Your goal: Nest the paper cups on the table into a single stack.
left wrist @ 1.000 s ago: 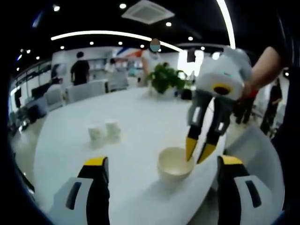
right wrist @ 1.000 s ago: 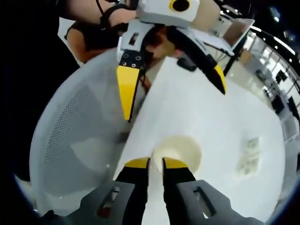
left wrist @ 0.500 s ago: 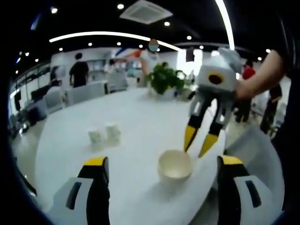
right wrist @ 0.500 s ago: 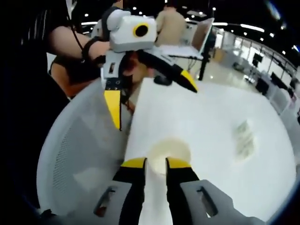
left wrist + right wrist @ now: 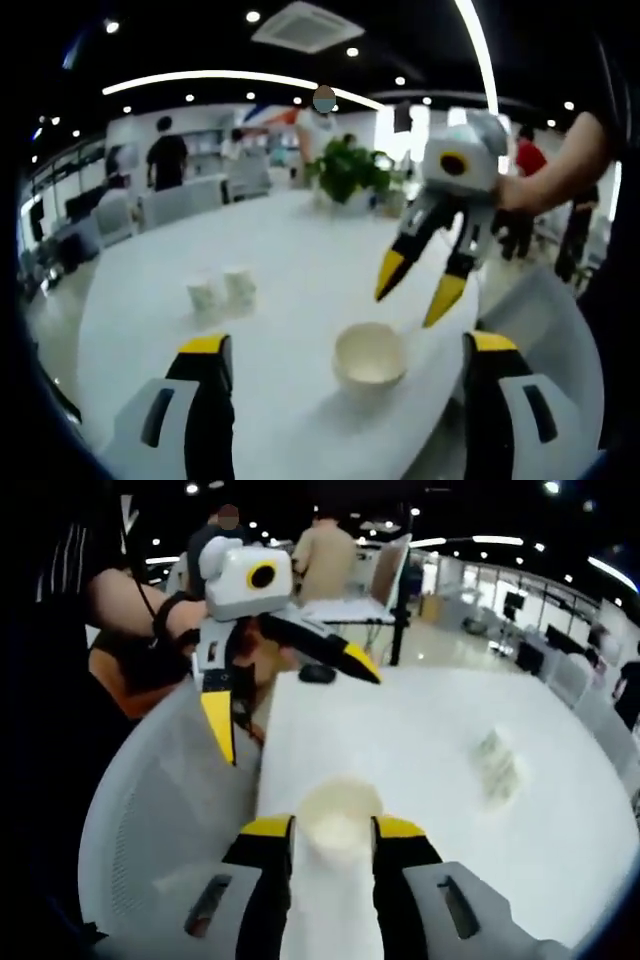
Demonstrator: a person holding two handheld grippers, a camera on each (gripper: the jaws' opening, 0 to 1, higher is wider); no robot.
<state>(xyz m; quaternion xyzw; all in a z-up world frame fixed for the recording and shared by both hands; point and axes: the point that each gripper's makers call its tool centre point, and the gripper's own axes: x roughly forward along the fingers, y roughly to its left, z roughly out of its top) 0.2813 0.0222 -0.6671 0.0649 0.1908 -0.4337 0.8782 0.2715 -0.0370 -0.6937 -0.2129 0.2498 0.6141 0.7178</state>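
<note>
Left gripper view: the left gripper shows as two yellow-tipped jaws rising from the lower edge, spread wide with nothing between them; their lower parts are cut off by the frame. A single paper cup stands upright, mouth open upward, on the white table near its close edge. Two further paper cups stand side by side farther back on the left, blurred, so whether they touch cannot be told. The right gripper hangs above and to the right of the near cup, jaws parted and clear of its rim, carried by a hand whose arm is cut off at the right. A potted plant and standing people fill the soft background.

Right gripper view: the right gripper has its jaws apart, the near cup seen just beyond the tips; contact cannot be made out. The left gripper hovers open over the white mesh chair and the table edge. The far pair of cups is a pale smear.

Compared with one second ago, the right gripper's tips, then pinched at the cup's rim, have let go, opened and risen away from the cup.
</note>
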